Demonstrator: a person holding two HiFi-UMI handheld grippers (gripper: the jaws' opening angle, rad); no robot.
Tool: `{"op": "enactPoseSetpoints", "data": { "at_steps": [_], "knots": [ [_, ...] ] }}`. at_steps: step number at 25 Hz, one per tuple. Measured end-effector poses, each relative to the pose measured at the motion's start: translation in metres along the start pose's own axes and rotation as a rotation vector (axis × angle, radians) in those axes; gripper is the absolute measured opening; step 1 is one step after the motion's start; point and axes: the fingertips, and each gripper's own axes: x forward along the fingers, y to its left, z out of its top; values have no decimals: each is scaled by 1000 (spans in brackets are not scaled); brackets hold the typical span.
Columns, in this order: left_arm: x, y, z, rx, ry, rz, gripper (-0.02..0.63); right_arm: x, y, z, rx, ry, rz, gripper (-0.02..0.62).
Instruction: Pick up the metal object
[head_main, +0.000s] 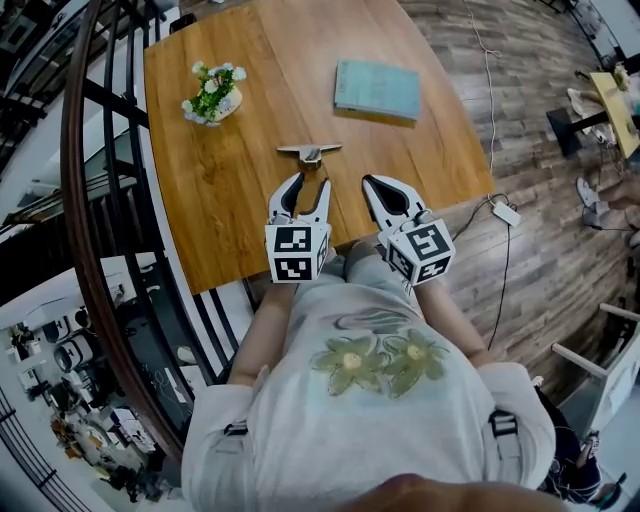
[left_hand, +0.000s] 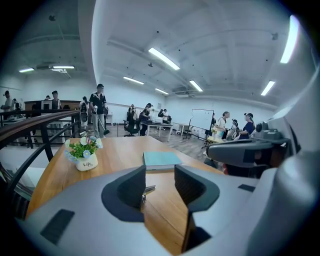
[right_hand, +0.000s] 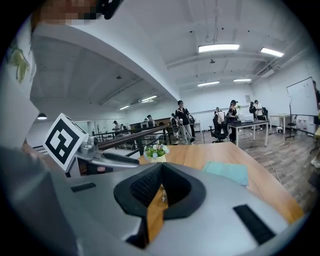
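Note:
The metal object (head_main: 308, 152), a small silvery T-shaped piece, lies on the wooden table (head_main: 220, 200) just beyond my two grippers. My left gripper (head_main: 311, 183) hovers right before it, open, with nothing between its pads. In the left gripper view the metal object (left_hand: 149, 190) peeks out past the left pad, and the left gripper (left_hand: 160, 176) shows bare wood in its gap. My right gripper (head_main: 371, 182) hangs to the right of the object with its tips together. In the right gripper view the right gripper (right_hand: 161, 167) is shut on nothing.
A small white pot of flowers (head_main: 212, 93) stands at the table's far left. A teal book (head_main: 377, 88) lies at the far right. A dark curved railing (head_main: 75, 200) runs along the left. A cable with an adapter (head_main: 505, 212) lies on the floor to the right.

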Motion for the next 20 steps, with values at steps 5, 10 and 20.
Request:
{"op": "enactPoseSetpoints", "data": {
  "at_steps": [5,10,20],
  "knots": [
    [7,4,-1,13,17,18,212,6,-3,1,12,7,0,6],
    [17,9,-2,17,33,45,236,13,-8,-4,9,32,9,6],
    [51,23,-33,-27,119,128,272,32,-34,-6,5,41,25,6]
  ]
}}
